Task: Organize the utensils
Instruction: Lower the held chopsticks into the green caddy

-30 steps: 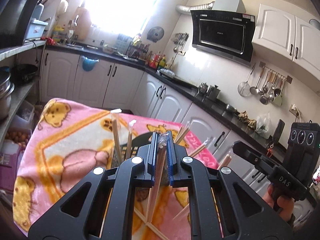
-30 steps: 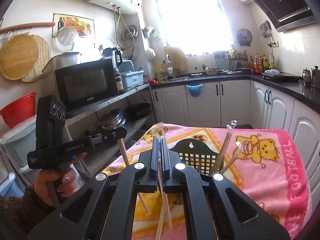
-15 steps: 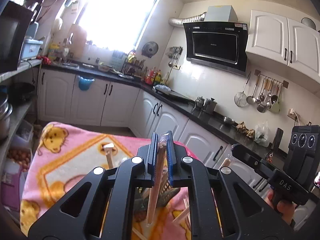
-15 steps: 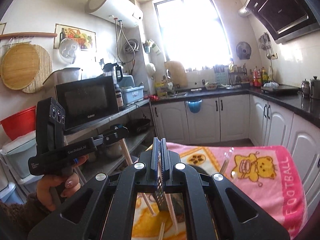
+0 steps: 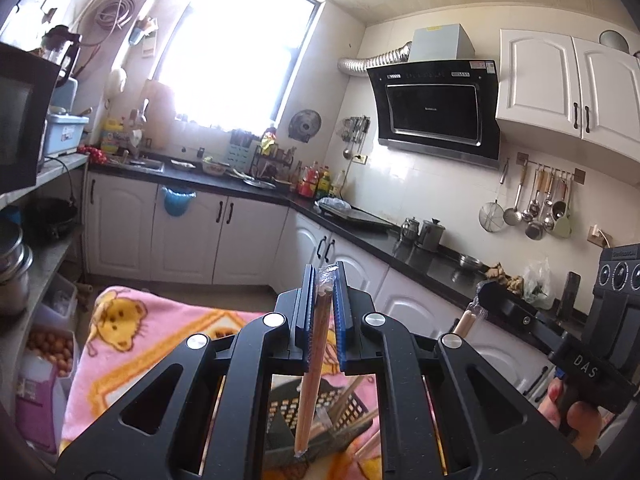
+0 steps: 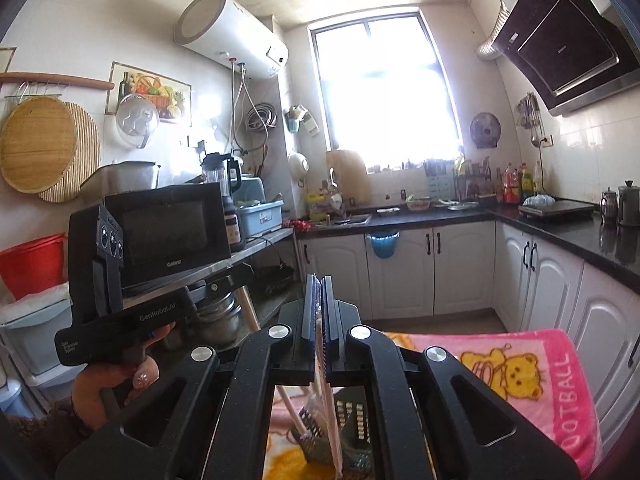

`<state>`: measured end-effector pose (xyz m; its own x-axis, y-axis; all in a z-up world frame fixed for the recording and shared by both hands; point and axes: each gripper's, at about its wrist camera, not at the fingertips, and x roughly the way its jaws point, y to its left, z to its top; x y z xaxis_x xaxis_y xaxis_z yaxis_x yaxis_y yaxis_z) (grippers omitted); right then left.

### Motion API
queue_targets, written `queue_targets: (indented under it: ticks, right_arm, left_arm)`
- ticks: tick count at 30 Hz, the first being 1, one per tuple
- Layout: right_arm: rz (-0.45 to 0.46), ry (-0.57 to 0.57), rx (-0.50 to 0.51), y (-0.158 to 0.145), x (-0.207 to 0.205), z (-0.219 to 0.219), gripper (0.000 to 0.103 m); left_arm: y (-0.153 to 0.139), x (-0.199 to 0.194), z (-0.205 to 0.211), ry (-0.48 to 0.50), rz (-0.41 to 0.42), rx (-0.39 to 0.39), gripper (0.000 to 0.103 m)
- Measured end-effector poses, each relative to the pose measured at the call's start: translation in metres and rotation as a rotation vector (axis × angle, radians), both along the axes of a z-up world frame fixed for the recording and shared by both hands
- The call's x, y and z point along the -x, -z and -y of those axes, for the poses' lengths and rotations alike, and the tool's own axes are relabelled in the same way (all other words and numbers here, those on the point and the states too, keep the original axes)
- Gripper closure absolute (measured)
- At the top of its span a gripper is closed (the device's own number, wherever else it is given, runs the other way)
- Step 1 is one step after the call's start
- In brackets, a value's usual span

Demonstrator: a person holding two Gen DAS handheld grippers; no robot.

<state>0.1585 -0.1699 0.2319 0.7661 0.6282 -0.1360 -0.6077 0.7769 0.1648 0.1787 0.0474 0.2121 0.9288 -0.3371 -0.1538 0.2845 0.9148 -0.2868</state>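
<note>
Black range hood (image 5: 434,110), microwave (image 6: 168,226), white water heater (image 6: 232,36), bright window (image 6: 384,84)

A: What sits under the jaws of the left gripper (image 5: 324,316)?

B: The black slotted basket (image 5: 340,408) on the pink blanket (image 5: 132,344), with sticks leaning out of it, straight below. Its wrapped chopsticks (image 5: 314,364) hang down toward that.

A: And to the sides?

B: Right of those jaws the right gripper (image 5: 496,300) is near. Ahead of both pairs of jaws lies open air up to the white cabinets (image 6: 404,272).
</note>
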Motion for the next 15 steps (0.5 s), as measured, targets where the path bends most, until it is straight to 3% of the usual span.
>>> queue_targets:
  ticks: [9,15]
  right_arm:
    - [0.063,0.051,0.003,-0.015,-0.02,-0.008,0.1]
    - [0.05,0.064,-0.002,-0.009,-0.045,-0.012,0.1]
  left_arm:
    - [0.002,-0.028,0.004,-0.029,-0.002,-0.006,0.098]
    - [0.014,-0.041,0.011,-0.04,-0.005,-0.031,0.098]
